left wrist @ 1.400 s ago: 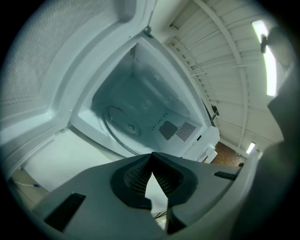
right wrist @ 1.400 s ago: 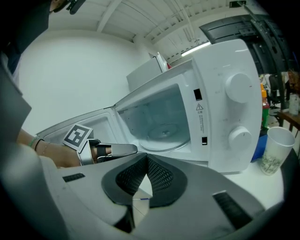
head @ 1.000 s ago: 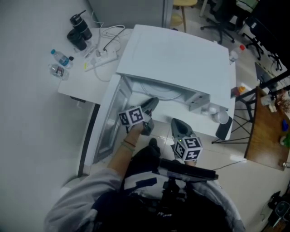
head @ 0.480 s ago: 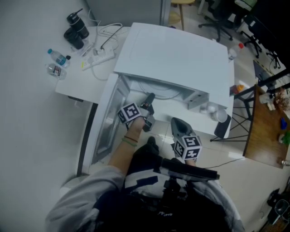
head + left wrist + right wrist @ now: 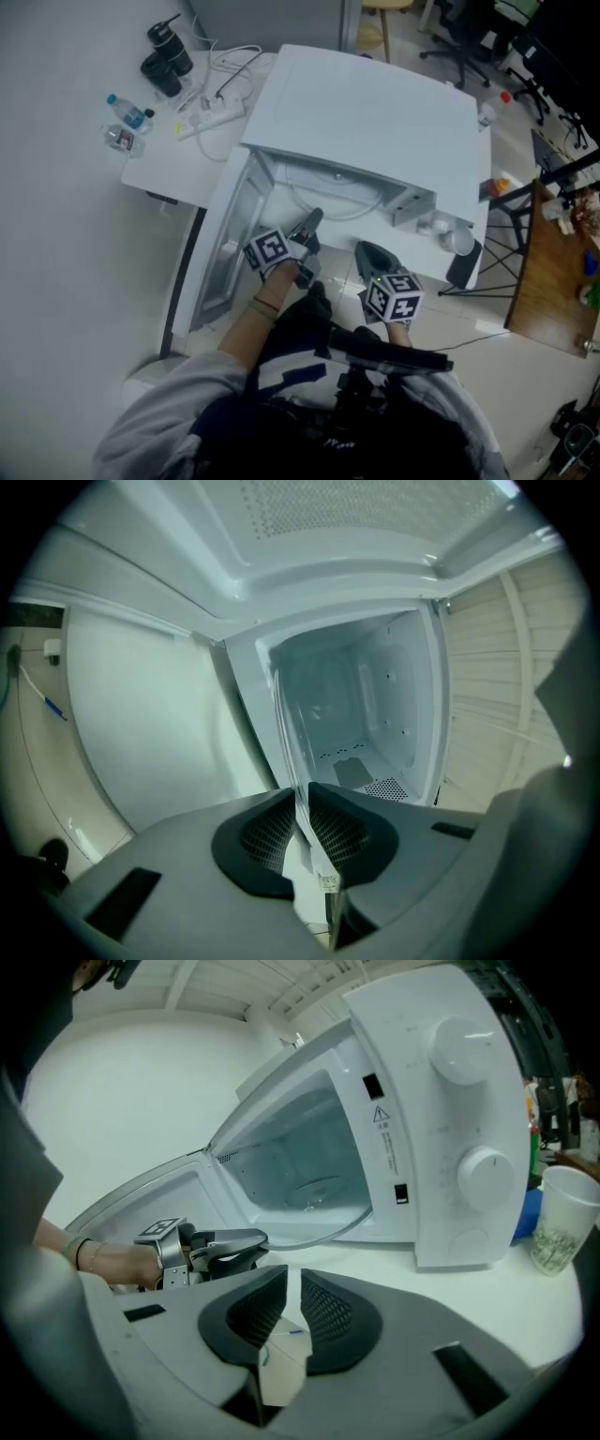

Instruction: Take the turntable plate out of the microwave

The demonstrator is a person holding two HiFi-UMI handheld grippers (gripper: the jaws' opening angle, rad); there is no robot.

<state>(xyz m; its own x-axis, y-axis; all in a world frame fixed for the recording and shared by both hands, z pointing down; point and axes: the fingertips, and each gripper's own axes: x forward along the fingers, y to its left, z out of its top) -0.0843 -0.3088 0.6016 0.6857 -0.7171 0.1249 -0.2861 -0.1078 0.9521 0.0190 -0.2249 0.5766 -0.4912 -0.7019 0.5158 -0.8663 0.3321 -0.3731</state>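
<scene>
The white microwave [image 5: 375,103] stands on a white table with its door swung open to the left. Its clear glass turntable plate [image 5: 339,208] juts out of the cavity mouth. My left gripper [image 5: 314,217] has just closed its jaws on the plate's front rim. In the left gripper view the plate [image 5: 292,761] shows as a thin glass edge pinched between that gripper's [image 5: 302,799] pads. The right gripper view shows the plate [image 5: 309,1213] with the left gripper [image 5: 251,1239] on it. My right gripper [image 5: 362,251] hovers in front of the microwave; its jaws [image 5: 292,1283] have just been opening to a narrow gap, with nothing between them.
The open door [image 5: 230,253] stands to the left of both grippers. A paper cup [image 5: 562,1218] stands right of the control panel [image 5: 459,1101]. A power strip [image 5: 211,117], water bottles [image 5: 127,117] and black flasks [image 5: 169,56] lie on the table's far left. A wooden desk [image 5: 553,272] is to the right.
The left gripper's jaws went from spread to closed on the plate's rim, and it pushed toward the cavity, then drew back a little. The right gripper has hardly moved.
</scene>
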